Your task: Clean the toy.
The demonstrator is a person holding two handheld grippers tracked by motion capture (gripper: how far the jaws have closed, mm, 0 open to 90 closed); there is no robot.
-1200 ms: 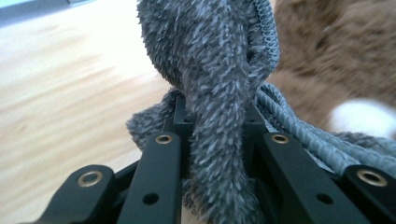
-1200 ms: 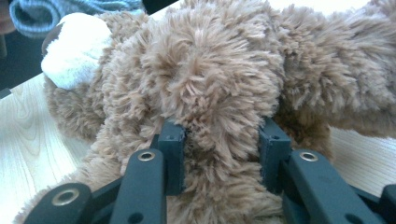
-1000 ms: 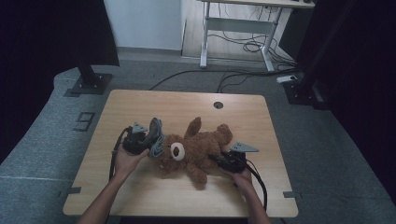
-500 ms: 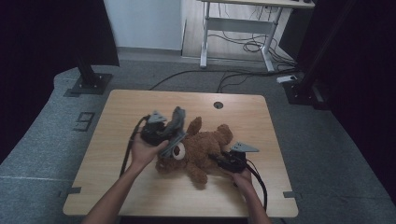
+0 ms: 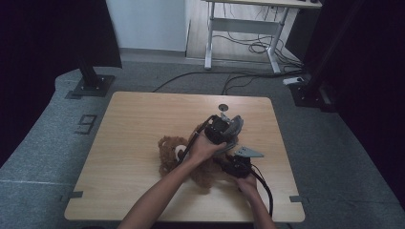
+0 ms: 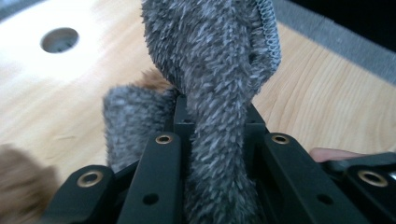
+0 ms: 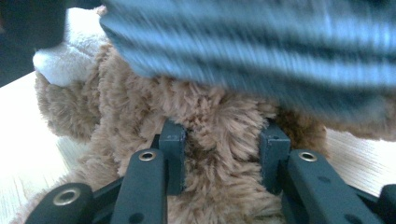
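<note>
My left gripper (image 6: 212, 140) is clamped on a fuzzy grey sock (image 6: 219, 60), whose ribbed cuff stands up beyond the jaws. My right gripper (image 7: 219, 154) is closed on the brown fur of the teddy bear (image 5: 176, 155), pinning it to the table (image 5: 138, 119) close to my own edge. In the high view the left hand (image 5: 203, 148) crosses over the bear, so the sock (image 5: 231, 129) hangs just ahead of my right gripper (image 5: 236, 166).

To do this well, I judge the right must hold the bear steady while the left keeps the cuff above the plush — a dragging edge would snag. There is bare wood ahead of both grippers, up to the round hole (image 5: 223, 107) — the near edge is close.
</note>
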